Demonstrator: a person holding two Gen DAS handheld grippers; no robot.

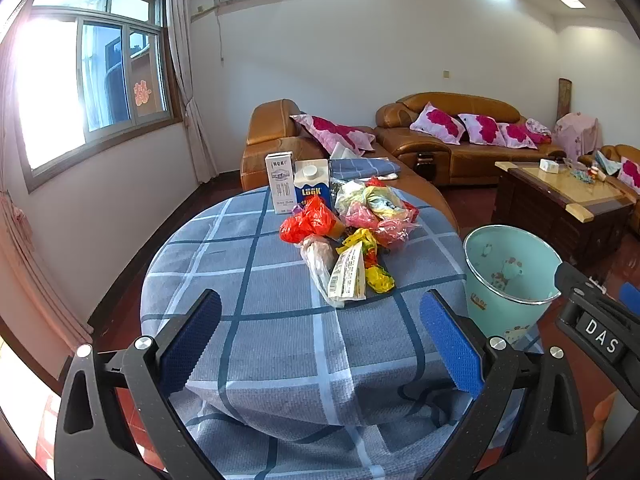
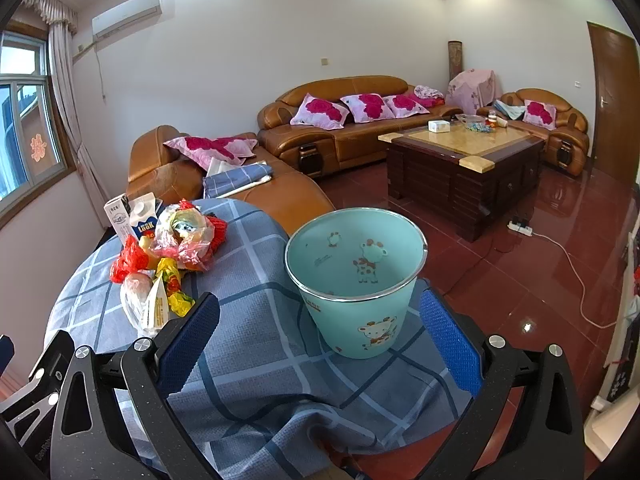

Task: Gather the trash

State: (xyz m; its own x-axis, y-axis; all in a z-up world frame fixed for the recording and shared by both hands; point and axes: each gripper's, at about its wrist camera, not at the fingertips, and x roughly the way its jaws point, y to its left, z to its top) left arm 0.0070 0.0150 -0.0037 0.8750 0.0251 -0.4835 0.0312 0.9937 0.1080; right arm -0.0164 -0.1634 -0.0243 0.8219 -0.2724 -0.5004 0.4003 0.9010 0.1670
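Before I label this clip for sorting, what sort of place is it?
Most likely a home living room. Brown leather sofas with floral cushions surround a wooden coffee table, and an air conditioner hangs on the wall beside a curtained window.

The left gripper [image 1: 320, 344] and right gripper [image 2: 320, 344] both gape wide, holding nothing.
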